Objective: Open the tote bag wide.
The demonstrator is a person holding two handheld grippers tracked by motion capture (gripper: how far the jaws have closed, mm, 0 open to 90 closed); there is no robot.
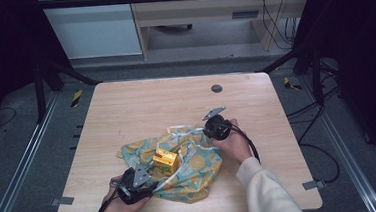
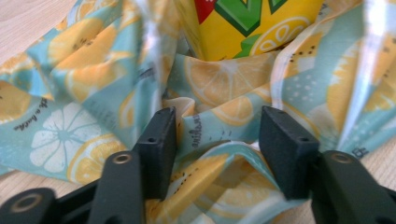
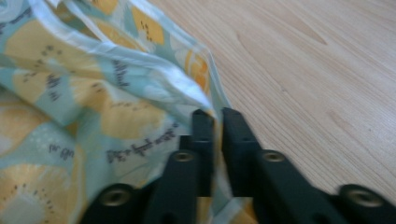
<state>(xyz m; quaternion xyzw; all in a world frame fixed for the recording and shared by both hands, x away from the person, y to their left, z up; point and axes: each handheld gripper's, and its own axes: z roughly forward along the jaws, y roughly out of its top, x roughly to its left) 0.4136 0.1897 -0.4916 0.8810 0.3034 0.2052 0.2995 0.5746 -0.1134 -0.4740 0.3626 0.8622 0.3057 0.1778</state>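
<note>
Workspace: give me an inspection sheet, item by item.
Surface: light wooden table, dark round grommet near its far edge.
Job's things: crumpled teal cloth with a lemon-slice print; yellow carton standing on it.
Clutter: nothing seen.
Grippers: left gripper jaws apart, cloth folds between them; right gripper jaws nearly together on the cloth's hem.
Cables: black cable trailing from the right gripper.
Surroundings: grey floor, metal rails, wooden desk behind.

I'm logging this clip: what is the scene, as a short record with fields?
surface: wooden table
cloth: lemon-print cloth, crumpled, partly around the box
box: yellow box on the cloth
left gripper: jaws apart, a cloth fold between them
right gripper: jaws nearly together on the cloth's edge
</note>
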